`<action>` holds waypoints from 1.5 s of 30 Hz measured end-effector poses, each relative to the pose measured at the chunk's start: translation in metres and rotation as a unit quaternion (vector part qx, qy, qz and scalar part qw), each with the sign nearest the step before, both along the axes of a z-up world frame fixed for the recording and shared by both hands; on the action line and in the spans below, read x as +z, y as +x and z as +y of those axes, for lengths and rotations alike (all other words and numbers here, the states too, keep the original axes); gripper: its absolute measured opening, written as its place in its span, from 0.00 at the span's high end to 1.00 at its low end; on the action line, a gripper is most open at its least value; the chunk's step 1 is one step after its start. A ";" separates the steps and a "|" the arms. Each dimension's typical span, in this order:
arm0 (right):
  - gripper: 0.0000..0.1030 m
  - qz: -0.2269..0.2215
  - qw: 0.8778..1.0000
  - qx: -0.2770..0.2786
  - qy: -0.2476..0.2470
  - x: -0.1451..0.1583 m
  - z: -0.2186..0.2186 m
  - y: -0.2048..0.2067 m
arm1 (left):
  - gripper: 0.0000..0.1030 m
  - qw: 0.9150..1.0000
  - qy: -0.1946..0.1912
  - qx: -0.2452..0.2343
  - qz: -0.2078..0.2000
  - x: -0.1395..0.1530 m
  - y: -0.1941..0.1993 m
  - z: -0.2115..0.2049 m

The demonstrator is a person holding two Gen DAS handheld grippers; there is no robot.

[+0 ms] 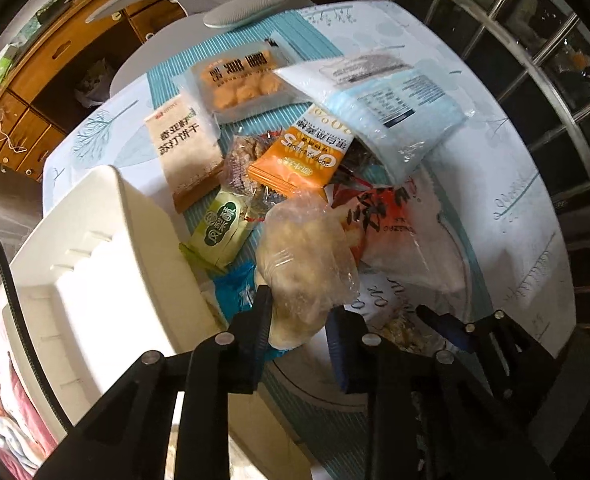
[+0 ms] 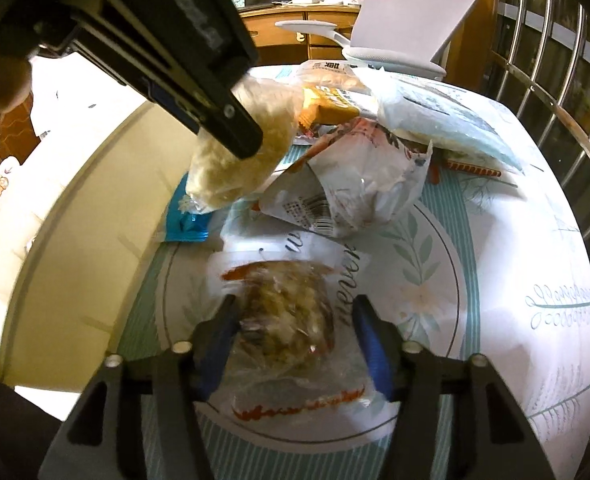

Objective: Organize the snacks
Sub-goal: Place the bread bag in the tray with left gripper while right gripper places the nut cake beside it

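My left gripper (image 1: 303,322) is shut on a pale bun in clear wrap (image 1: 307,260) and holds it just above the snack pile, beside the white box (image 1: 95,260). In the right wrist view the same bun (image 2: 239,156) hangs under one of the left gripper's black fingers (image 2: 235,128). My right gripper (image 2: 295,334) points down at the table with its jaws open. They straddle a brown snack in clear wrap with red edges (image 2: 287,320) that lies on the patterned tablecloth (image 2: 435,280). A gap shows at the right pad.
The pile holds an orange oats packet (image 1: 299,156), a green packet (image 1: 221,228), a beige packet (image 1: 187,148), a light-blue bag (image 1: 391,112), a red-and-white bag (image 1: 379,216) and a blue packet (image 2: 187,216). A grey chair (image 2: 407,12) stands behind the table. A metal railing (image 1: 555,120) runs along the right.
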State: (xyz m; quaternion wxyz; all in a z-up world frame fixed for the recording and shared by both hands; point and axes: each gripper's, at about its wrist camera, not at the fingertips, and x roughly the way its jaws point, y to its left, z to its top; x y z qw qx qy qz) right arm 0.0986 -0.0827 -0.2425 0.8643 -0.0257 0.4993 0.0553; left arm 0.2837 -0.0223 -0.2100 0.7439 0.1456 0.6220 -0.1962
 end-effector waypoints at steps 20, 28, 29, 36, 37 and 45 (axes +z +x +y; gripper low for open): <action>0.62 -0.020 0.998 -0.049 0.027 0.065 0.022 -0.048 | 0.77 0.991 -0.086 0.056 -0.088 0.113 -0.082 0.082; 0.62 -0.065 0.997 -0.017 0.034 0.110 0.051 -0.055 | 0.77 0.978 -0.096 0.119 -0.144 0.140 -0.120 0.144; 0.62 -0.069 0.997 -0.011 0.036 0.115 0.056 -0.056 | 0.77 0.974 -0.097 0.131 -0.155 0.143 -0.125 0.153; 0.62 -0.082 0.994 0.058 0.041 0.139 0.103 -0.057 | 0.77 0.957 -0.118 0.184 -0.191 0.150 -0.151 0.201; 0.62 -0.081 0.994 0.067 0.043 0.140 0.109 -0.058 | 0.77 0.955 -0.119 0.190 -0.192 0.149 -0.154 0.205; 0.62 -0.077 0.987 0.135 0.036 0.144 0.156 -0.052 | 0.76 0.944 -0.122 0.238 -0.193 0.138 -0.163 0.237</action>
